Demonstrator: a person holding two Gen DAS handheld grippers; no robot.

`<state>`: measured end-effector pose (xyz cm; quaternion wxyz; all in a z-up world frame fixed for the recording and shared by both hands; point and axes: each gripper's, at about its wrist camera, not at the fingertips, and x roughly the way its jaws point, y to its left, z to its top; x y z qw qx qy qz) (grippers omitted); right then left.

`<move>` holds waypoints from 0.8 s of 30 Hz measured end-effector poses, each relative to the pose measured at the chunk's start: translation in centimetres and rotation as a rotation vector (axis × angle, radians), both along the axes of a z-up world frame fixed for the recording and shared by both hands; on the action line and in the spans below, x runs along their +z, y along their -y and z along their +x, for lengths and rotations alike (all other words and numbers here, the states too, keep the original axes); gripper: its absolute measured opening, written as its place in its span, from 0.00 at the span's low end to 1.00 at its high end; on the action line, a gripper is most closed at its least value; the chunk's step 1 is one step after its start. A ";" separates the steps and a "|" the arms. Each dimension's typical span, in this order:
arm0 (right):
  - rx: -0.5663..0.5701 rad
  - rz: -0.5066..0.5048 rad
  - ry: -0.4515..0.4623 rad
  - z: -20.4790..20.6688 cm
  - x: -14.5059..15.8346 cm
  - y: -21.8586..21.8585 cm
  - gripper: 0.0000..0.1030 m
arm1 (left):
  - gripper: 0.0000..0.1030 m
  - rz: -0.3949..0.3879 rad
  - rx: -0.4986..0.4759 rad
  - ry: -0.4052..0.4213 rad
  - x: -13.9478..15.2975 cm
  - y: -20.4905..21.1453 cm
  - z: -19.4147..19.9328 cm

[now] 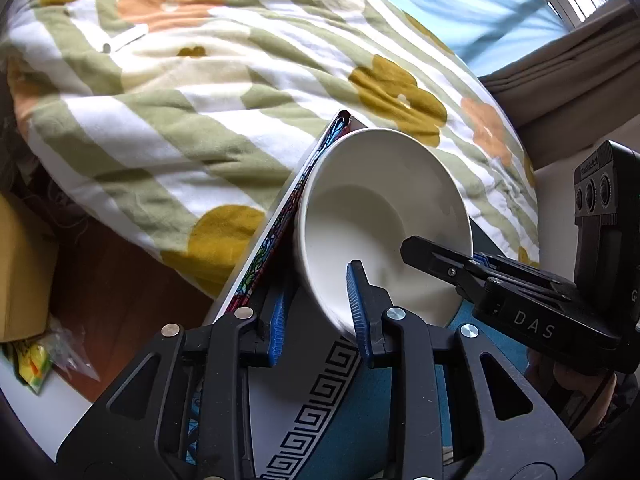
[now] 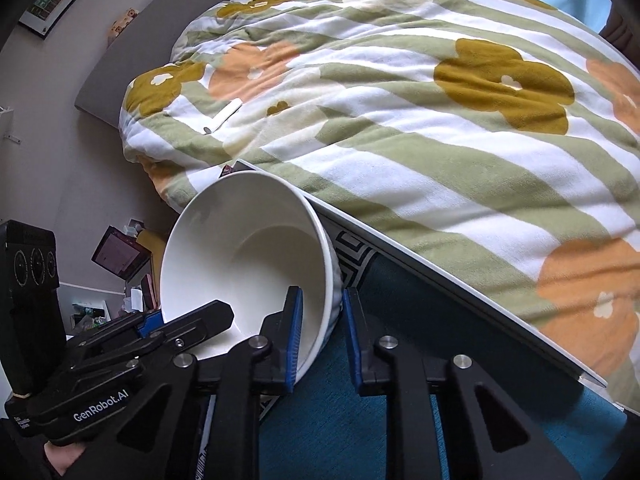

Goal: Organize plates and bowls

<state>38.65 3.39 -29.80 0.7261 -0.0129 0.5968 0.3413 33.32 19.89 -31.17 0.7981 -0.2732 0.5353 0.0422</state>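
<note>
A white bowl [image 1: 376, 208] is tipped on its side above a small table with a teal top and a black-and-white key-pattern border [image 1: 320, 396]. My left gripper [image 1: 318, 316] straddles the bowl's near rim, one blue pad inside, one outside. My right gripper [image 1: 472, 264] reaches in from the right and grips the opposite rim. In the right wrist view the same bowl [image 2: 248, 248] is tilted, my right gripper [image 2: 320, 332] clamps its wall, and my left gripper [image 2: 180, 324] holds the lower left rim. No plates are visible.
A bed with a green-striped floral duvet [image 1: 224, 92] lies right behind the table edge [image 2: 440, 276]. A cardboard box [image 1: 20, 264] and plastic wrappers [image 1: 44, 356] sit on the wooden floor at left. Shelf clutter [image 2: 120, 272] stands at far left.
</note>
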 end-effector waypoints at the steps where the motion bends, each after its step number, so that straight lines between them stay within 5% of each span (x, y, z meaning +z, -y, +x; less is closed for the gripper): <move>1: 0.004 -0.007 0.010 -0.1 0.1 0.0 0.18 | 0.24 0.005 -0.002 0.002 0.0 0.0 0.0; 10: -0.019 0.024 0.048 -1.5 1.5 1.4 0.18 | 0.24 0.081 -0.034 0.041 2.2 1.5 -1.0; 24: -0.110 0.085 0.157 -9.1 10.5 12.1 0.18 | 0.24 0.138 -0.121 0.145 11.7 12.3 -7.5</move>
